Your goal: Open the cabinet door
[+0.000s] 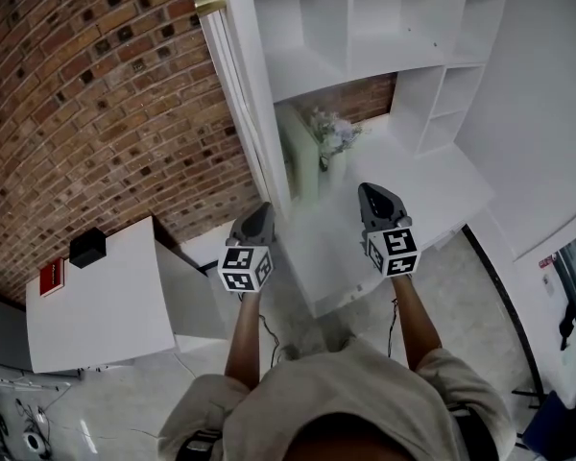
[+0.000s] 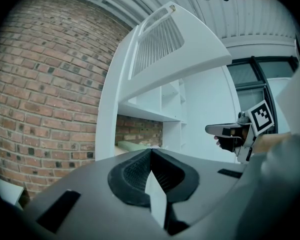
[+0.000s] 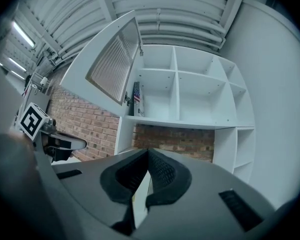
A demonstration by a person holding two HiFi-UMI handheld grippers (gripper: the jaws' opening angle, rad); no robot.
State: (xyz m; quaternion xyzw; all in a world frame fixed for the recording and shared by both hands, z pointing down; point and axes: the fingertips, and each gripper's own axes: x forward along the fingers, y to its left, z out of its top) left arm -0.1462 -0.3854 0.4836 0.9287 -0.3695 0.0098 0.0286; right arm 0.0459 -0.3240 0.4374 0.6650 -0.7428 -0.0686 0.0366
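Against the brick wall point(image 1: 96, 84) at the far left, the tall white cabinet point(image 1: 403, 27) is standing with its shelves bare to view. The cabinet door point(image 3: 112, 64) is hanging swung out high on the left, its slatted panel facing away from the shelves, so the opening looks already done. Below the shelves the white counter point(image 1: 432, 190) is jutting toward the person, carrying a small bunch of flowers point(image 1: 331, 133) at its far side. Both arms are reaching forward side by side, wrists straight, each aiming level at the shelves. The left tongs point(image 1: 259, 211) are hovering under the door, the right tongs point(image 1: 372, 192) over the counter. Both pairs are pressing their tips together on nothing, probably because the wide-open door needs no grip.
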